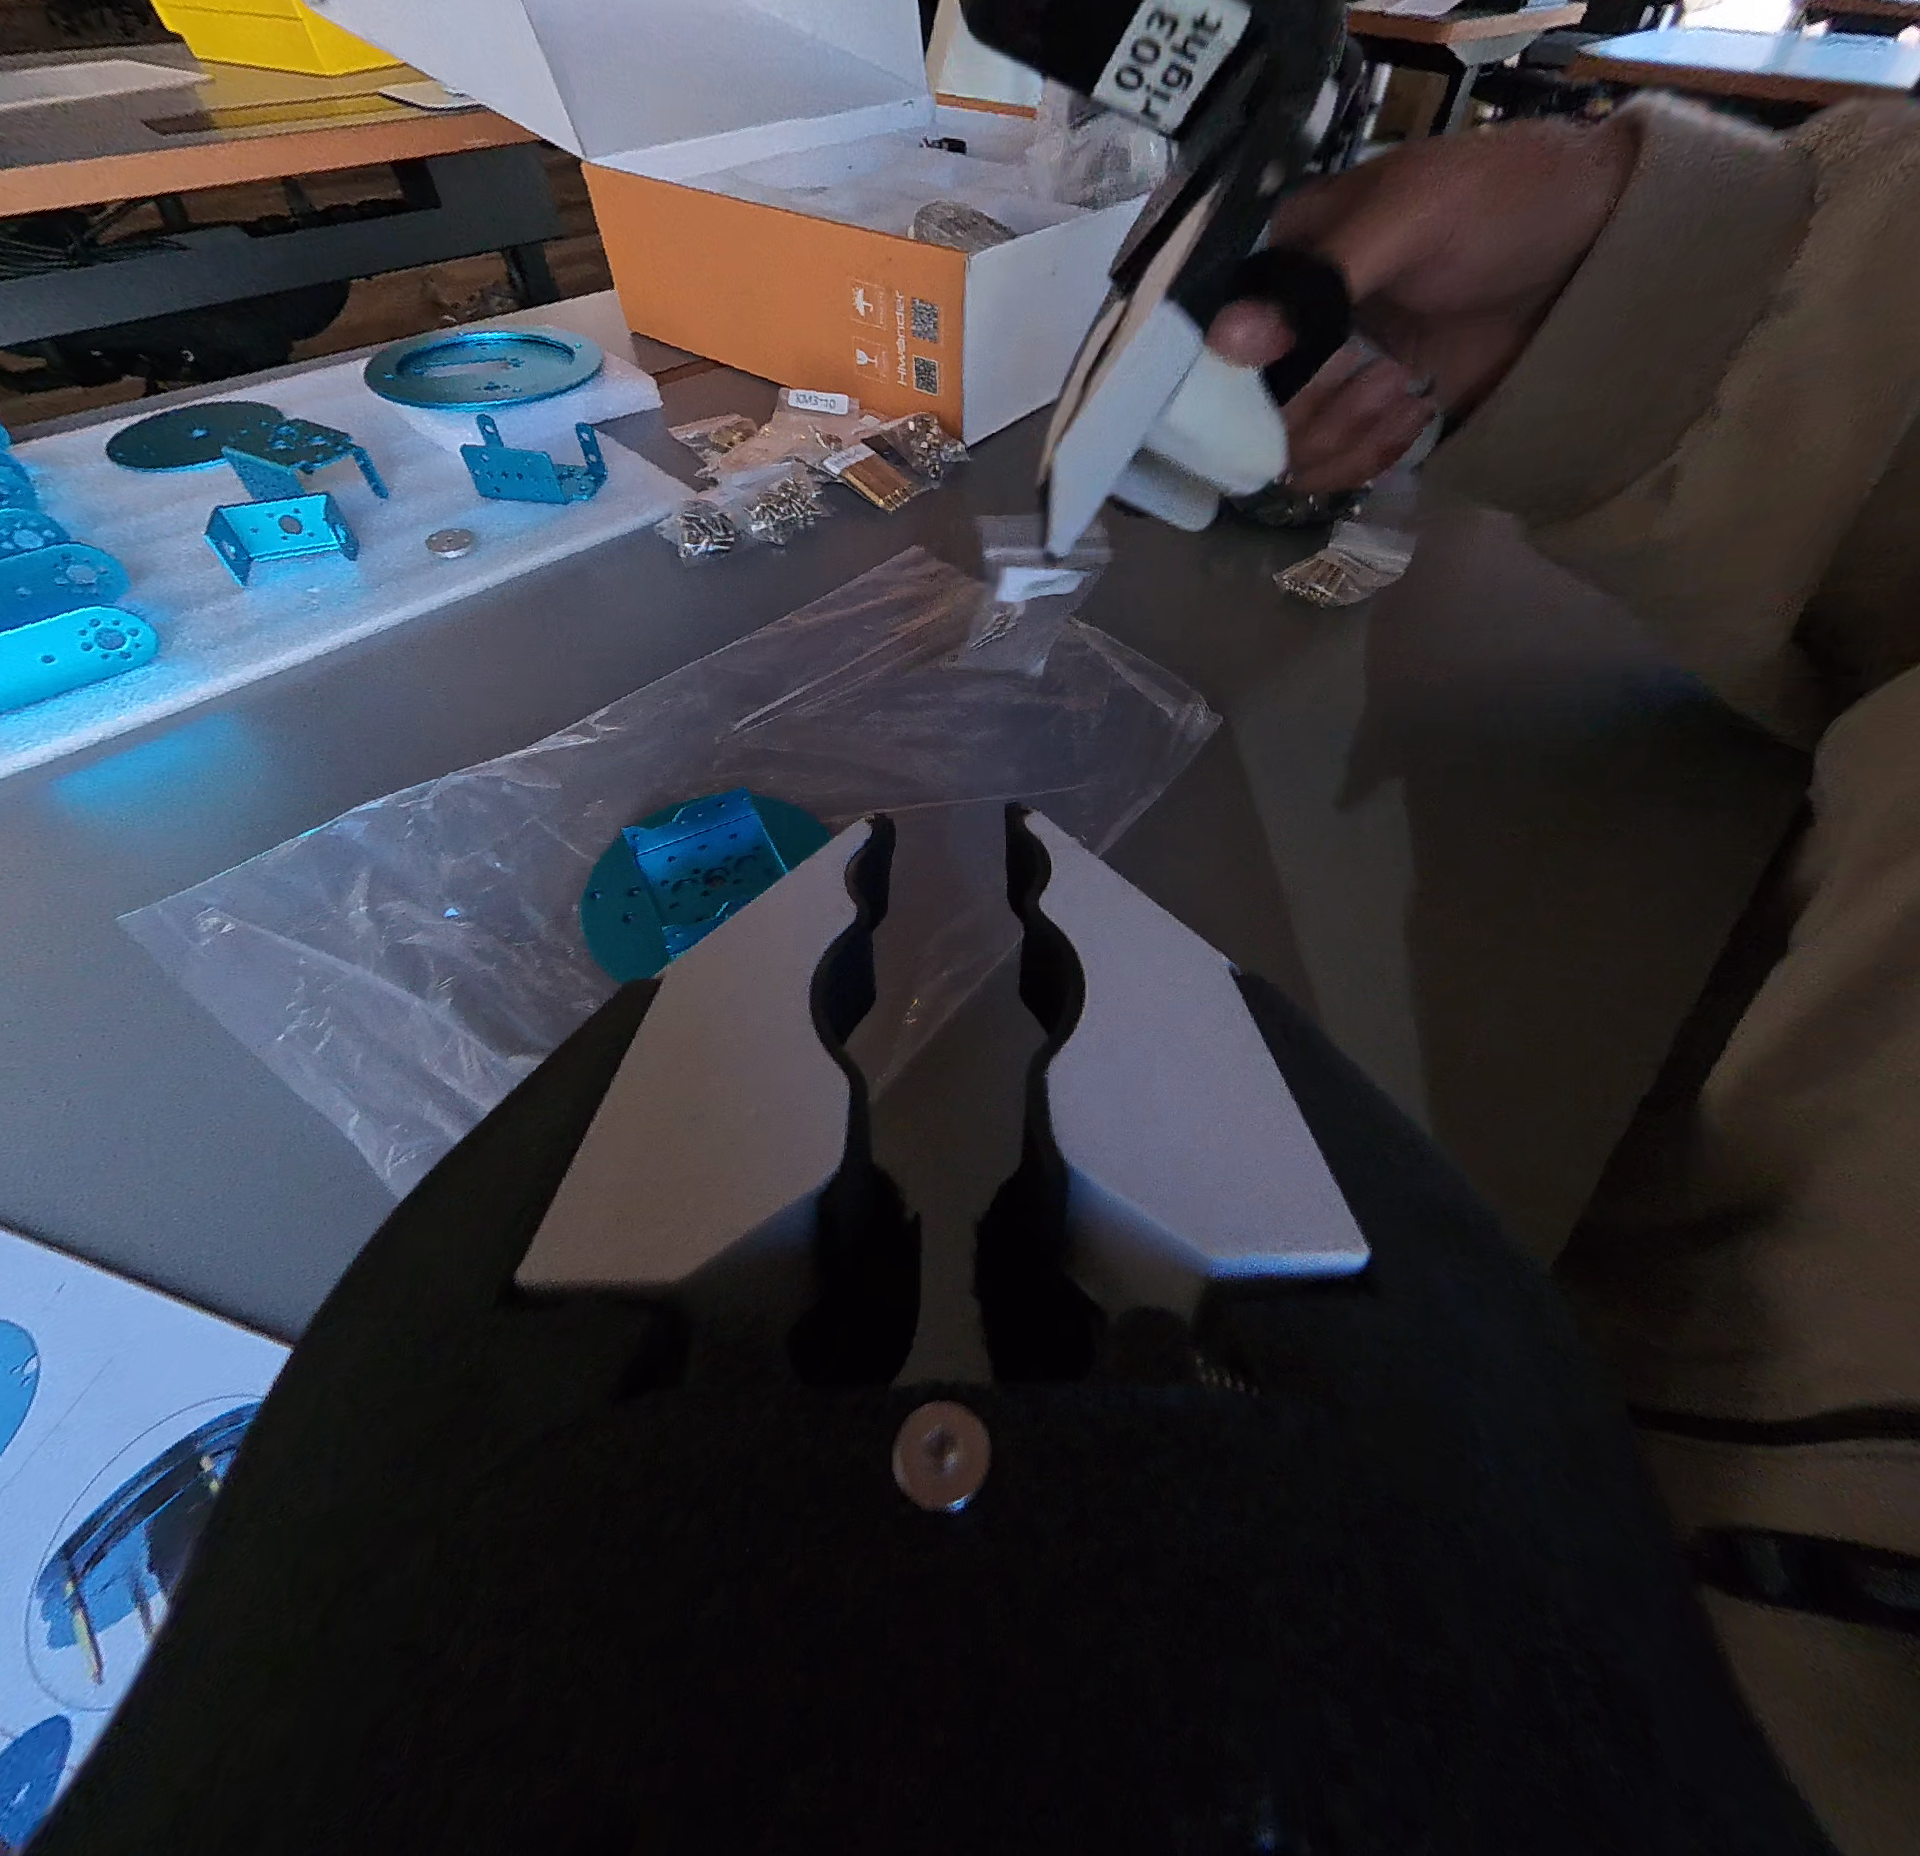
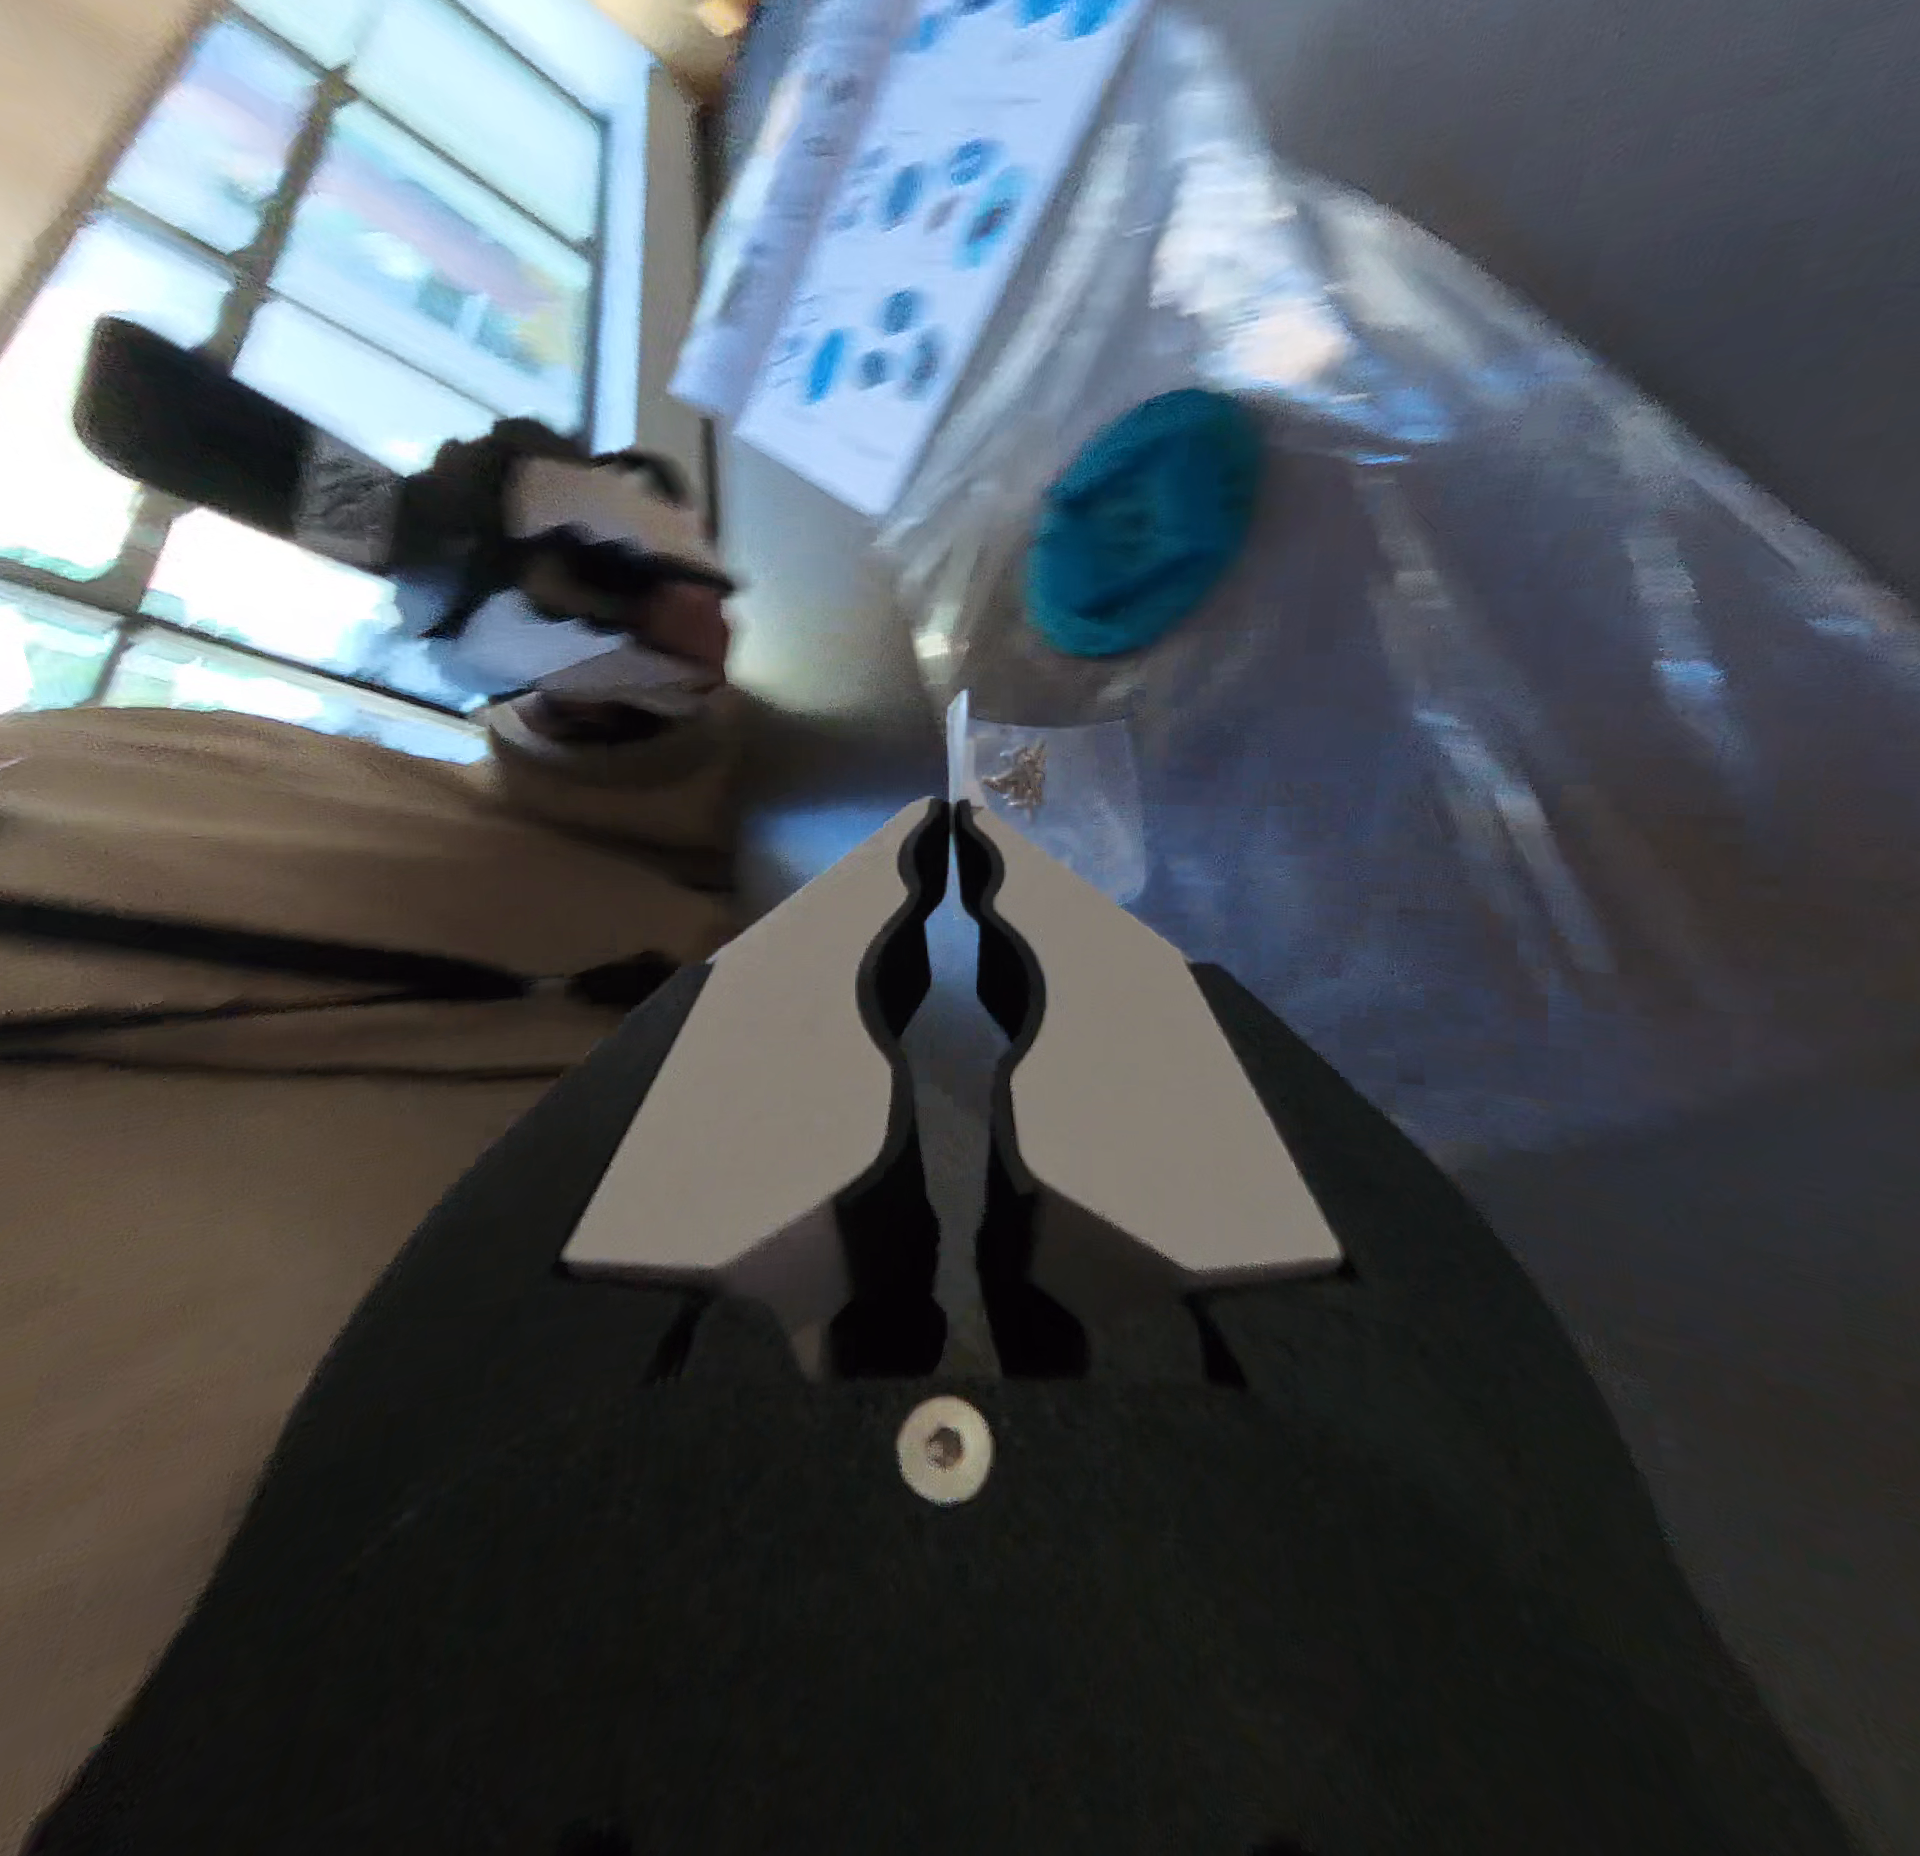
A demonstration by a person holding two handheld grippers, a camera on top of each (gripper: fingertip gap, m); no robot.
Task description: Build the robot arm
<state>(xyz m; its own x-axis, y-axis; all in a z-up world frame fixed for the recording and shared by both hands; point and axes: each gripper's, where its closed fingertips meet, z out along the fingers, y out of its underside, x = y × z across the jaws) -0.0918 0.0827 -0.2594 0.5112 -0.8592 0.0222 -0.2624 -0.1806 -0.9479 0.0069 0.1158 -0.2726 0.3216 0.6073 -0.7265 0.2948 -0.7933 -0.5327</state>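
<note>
Nearest in the left wrist view, the left gripper [image 1: 940, 819] hovers with its jaws parted and nothing between them, poised over the near edge of a large clear plastic bag [image 1: 416, 933] that lies flat on the grey tabletop [image 1: 312, 705]. Inside that bag rests a blue round plate with a bracket [image 1: 696, 887], just beside the left fingertip; the bag's slack film keeps the part visible while still enclosing it.

Farther along the bag, the right gripper [image 1: 1055, 549] points steeply downward, held by a gloved hand [image 1: 1382, 320] in a tan sleeve. Its jaws are clenched on the top edge of a small clear packet of screws [image 1: 1023, 601], pinched at the tips so that the loose screws hang below the grip. The right wrist view confirms this: the right gripper [image 2: 951, 809] is nearly closed on a thin edge of the packet [image 2: 1013, 767], with the screws just beyond the fingertips.

Toward the far edge of the tabletop lie more hardware packets [image 1: 800, 476], grouped just in front of an open orange and white box [image 1: 790, 289]. At the left edge, a white foam sheet [image 1: 436, 570] carries blue brackets and discs [image 1: 291, 476] laid apart, each separately visible. A printed sheet [image 1: 94, 1391] occupies the near-left corner.
</note>
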